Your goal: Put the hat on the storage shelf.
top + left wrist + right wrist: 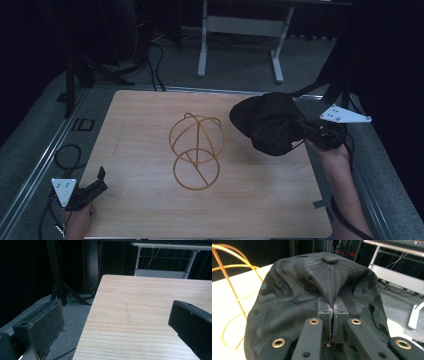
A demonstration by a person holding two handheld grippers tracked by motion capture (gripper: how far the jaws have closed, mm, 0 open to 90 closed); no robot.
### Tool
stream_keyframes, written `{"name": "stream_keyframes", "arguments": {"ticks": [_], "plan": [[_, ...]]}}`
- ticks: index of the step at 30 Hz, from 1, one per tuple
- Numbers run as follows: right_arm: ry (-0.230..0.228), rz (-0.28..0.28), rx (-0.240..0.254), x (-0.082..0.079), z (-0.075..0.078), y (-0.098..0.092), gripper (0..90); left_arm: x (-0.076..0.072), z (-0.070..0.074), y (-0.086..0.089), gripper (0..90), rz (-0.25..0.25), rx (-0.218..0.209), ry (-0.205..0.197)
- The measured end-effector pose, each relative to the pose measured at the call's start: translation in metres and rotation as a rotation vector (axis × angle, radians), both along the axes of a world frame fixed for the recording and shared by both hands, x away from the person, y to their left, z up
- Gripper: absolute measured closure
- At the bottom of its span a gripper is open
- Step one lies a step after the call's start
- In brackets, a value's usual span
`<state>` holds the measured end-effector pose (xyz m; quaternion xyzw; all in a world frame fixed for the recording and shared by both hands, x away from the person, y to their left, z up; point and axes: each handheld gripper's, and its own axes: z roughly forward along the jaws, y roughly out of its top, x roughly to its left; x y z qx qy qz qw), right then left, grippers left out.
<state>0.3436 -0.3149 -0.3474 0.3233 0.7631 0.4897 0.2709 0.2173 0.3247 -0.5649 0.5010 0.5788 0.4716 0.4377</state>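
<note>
High view: right tool (307,131) pinches the black cap (272,122), held above the table (150,210), right of the wire stand (196,150). Left tool (97,182) rests spread, empty, well apart at the near-left corner.

cap (294,297): blk tonal camo | wire stand (196,150): yellow-gold | table (150,210): lt wood grain

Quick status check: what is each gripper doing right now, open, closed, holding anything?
Left gripper: open, holding nothing, at the table's near left corner.
Right gripper: fingers closed on the black cap, held beside the wire stand.
</note>
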Motion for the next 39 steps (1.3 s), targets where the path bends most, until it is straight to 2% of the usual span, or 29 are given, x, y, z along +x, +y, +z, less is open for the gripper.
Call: {"name": "stream_keyframes", "arguments": {"ticks": [9, 16, 25, 30, 39], "plan": [[-0.054, -0.018, 0.009, -0.007, 0.03, 0.006, 87.4, 0.0, 0.0, 0.0, 0.6, 0.0, -0.001, 0.0], [-0.092, -0.009, 0.014, -0.009, 0.049, 0.015, 87.5, 0.0, 0.0, 0.0, 0.6, 0.002, 0.001, 0.002], [-0.143, 0.011, 0.047, -0.014, 0.074, 0.031, 87.4, 0.0, 0.0, 0.0, 0.6, -0.003, 0.001, 0.0], [-0.161, 0.034, 0.059, -0.016, 0.08, 0.045, 87.4, -0.001, 0.0, 0.0, 0.6, -0.002, 0.002, 0.0], [-0.16, 0.112, 0.083, -0.015, 0.079, 0.077, 87.4, 0.0, 0.0, 0.0, 0.6, -0.002, 0.0, -0.002]]}}
